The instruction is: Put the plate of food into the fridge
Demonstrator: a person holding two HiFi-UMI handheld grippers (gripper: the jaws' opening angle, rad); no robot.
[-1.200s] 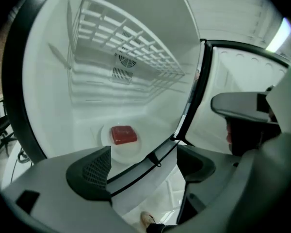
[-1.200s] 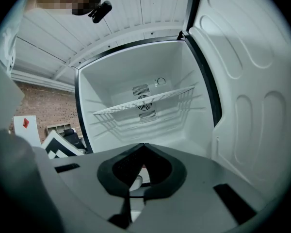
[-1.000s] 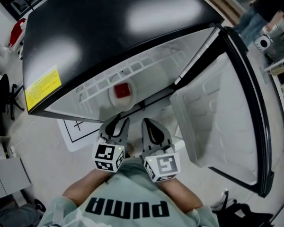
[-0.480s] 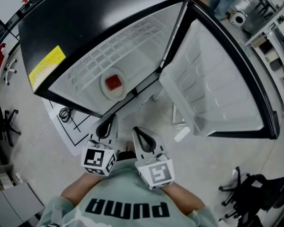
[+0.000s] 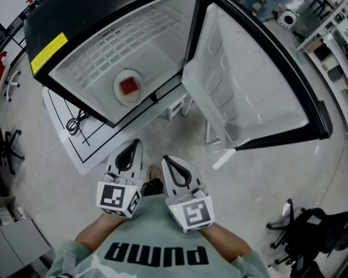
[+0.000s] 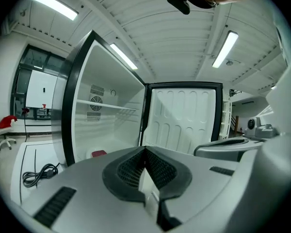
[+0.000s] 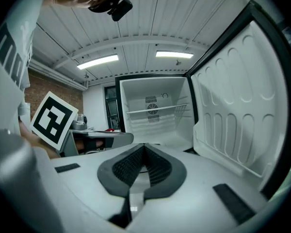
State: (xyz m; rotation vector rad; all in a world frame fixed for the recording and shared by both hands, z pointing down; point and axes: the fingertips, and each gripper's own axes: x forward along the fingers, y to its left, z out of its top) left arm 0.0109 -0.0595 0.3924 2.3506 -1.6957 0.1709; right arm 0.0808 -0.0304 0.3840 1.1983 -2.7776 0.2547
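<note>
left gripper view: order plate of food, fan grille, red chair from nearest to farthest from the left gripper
1. plate of food, low on the fridge floor, left of centre
2. fan grille, on the fridge's back wall, behind the plate
3. red chair, far left, across the room

The person wears a pale green short-sleeved shirt with bold black lettering across the chest. The left gripper and right gripper have smooth light grey shells tapering to a point, each lined with black, finely ribbed pads. Each carries a white marker cube printed with black squares.
</note>
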